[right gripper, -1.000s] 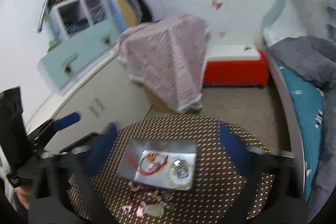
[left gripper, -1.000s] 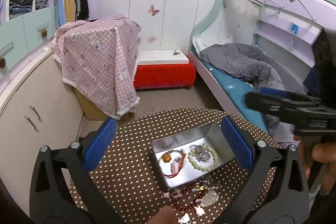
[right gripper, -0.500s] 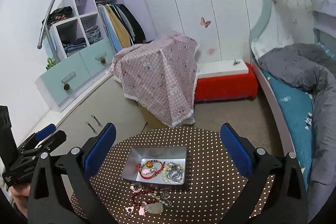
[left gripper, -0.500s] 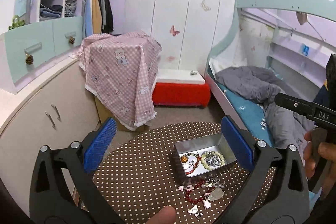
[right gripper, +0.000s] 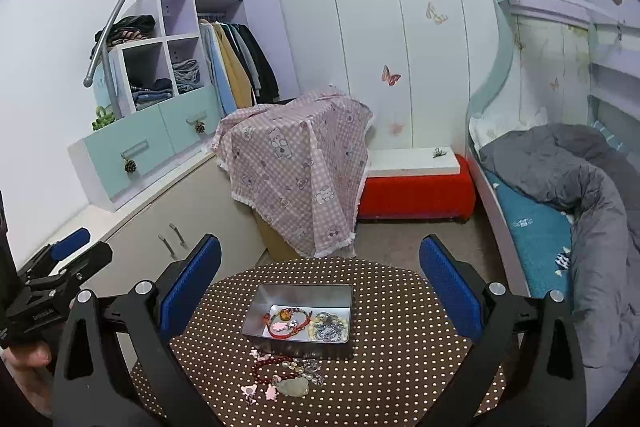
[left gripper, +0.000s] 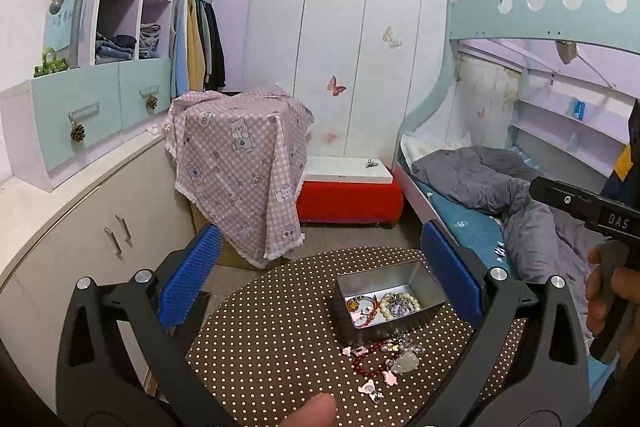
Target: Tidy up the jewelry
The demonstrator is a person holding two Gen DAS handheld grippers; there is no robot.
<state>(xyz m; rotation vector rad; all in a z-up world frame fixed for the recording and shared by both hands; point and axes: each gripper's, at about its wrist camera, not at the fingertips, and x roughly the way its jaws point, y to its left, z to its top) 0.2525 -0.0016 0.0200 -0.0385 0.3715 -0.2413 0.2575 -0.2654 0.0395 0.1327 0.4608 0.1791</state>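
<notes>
Both pairs of blue-padded jaws stand wide apart and empty, left gripper (left gripper: pixel 320 287) and right gripper (right gripper: pixel 320 291) held high above the brown polka-dot round table (right gripper: pixel 400 339). Some jewellery lies in the rectangular silver metal tin (right gripper: pixel 304 295); the tangled red bead strand with pink charms (right gripper: pixel 280 371) sits just beside it. Pinching one loop could likely drag the whole clump or nudge the tin.

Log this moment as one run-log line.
left tool: open, empty | right tool: open, empty | metal tin: holds bracelets | red bead bracelet: loose on polka-dot table
</notes>
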